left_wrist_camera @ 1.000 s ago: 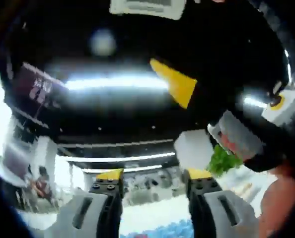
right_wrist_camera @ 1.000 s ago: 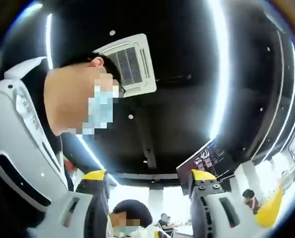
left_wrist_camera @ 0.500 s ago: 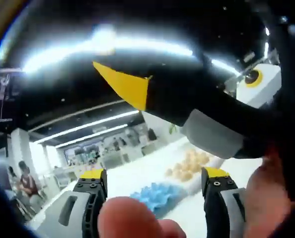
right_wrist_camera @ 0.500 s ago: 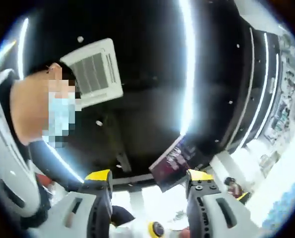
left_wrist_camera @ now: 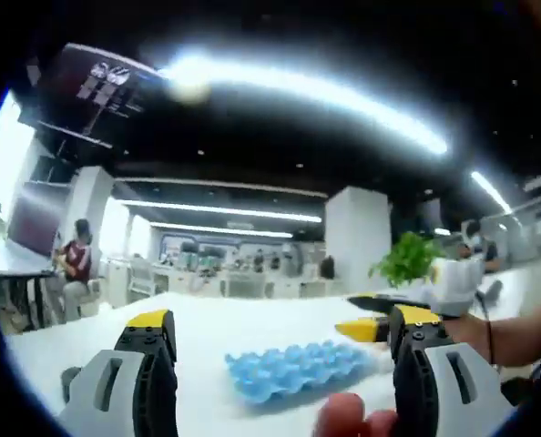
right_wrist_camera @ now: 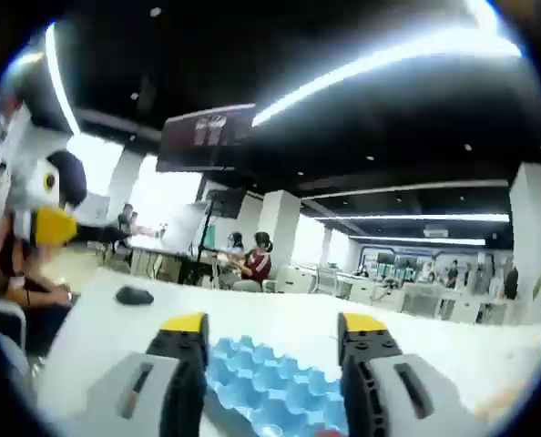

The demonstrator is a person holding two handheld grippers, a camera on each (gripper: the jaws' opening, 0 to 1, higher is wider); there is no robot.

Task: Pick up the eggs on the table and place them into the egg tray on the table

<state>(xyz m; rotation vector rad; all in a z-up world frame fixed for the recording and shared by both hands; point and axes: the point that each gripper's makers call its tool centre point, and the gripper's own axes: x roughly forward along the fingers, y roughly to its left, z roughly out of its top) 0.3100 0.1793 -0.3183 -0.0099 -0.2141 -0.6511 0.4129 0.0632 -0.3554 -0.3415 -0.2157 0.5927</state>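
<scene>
Left gripper view: the left gripper [left_wrist_camera: 280, 341] gapes empty above the blue egg tray [left_wrist_camera: 293, 369] on the white bench [left_wrist_camera: 216, 328]; the right gripper [right_wrist_camera: 275, 350] likewise gapes over the tray.

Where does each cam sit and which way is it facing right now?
Left gripper view: rides the left hand-held gripper, looks level across the white table at the blue egg tray; fingertip at the bottom edge, right hand-held gripper and forearm enter from the right.
Right gripper view: rides the right hand-held gripper, faces the egg tray and office beyond.
Shared: tray, table.
</scene>
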